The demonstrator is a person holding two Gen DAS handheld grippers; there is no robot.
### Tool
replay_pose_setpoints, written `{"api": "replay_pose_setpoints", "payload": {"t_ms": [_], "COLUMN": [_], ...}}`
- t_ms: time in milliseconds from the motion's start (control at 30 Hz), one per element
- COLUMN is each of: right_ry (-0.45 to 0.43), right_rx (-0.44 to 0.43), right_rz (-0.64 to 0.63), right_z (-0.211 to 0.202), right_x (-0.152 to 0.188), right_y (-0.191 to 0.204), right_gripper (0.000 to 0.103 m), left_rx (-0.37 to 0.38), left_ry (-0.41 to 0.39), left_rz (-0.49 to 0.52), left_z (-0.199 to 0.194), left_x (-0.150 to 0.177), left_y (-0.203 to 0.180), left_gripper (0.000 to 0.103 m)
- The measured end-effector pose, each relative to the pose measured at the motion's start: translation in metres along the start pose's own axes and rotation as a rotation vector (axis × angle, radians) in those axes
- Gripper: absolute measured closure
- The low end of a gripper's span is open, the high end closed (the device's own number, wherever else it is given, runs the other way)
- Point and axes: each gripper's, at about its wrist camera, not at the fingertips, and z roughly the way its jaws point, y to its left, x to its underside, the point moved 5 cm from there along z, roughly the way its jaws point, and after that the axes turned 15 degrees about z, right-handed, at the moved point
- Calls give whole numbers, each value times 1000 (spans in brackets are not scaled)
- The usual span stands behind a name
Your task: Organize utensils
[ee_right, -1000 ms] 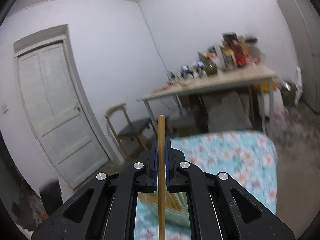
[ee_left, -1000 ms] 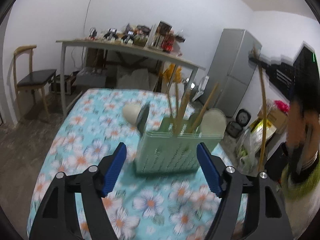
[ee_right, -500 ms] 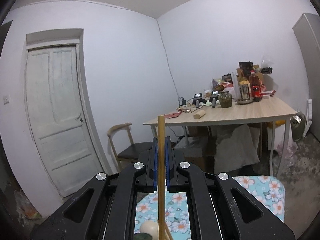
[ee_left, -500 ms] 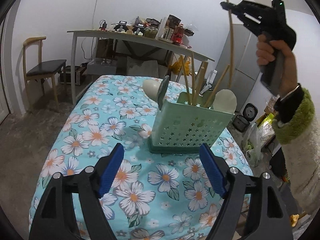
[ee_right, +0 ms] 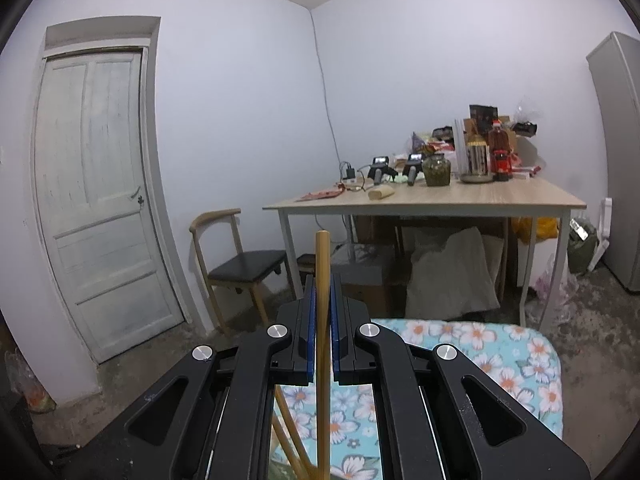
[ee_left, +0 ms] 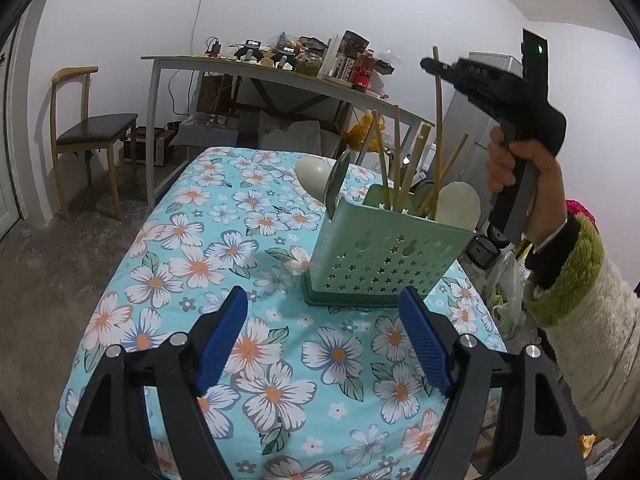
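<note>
The right gripper (ee_right: pixel 322 328) has its jaws clamped on a bamboo chopstick (ee_left: pixel 439 120) hanging near-vertical straight below them into the green utensil holder (ee_left: pixel 384 256), which sits just ahead of the left gripper (ee_left: pixel 322 336), whose jaws stand apart and empty.

No text, label or number is sharp enough to read anywhere here
</note>
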Motion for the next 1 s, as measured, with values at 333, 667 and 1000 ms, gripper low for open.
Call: {"api": "replay_pose_setpoints", "payload": {"t_ms": [333,667,1000], "right_ry": [41,44,227], "right_rx": [19,47,247], "right_rz": [68,116,129], "right_z": [-30,-102,-130], "right_x": [26,52,125], "right_y": [-15,-24,-44], "right_gripper": [71,36,12], "left_rx": [-4,-59,-232], "left_ry": [9,35,95], "left_rz": [-10,-2,31], "left_z": [0,5,16], "left_x": [-3,-11,-11], "left_y": [-4,-16,-27], "left_gripper": [25,9,6]}}
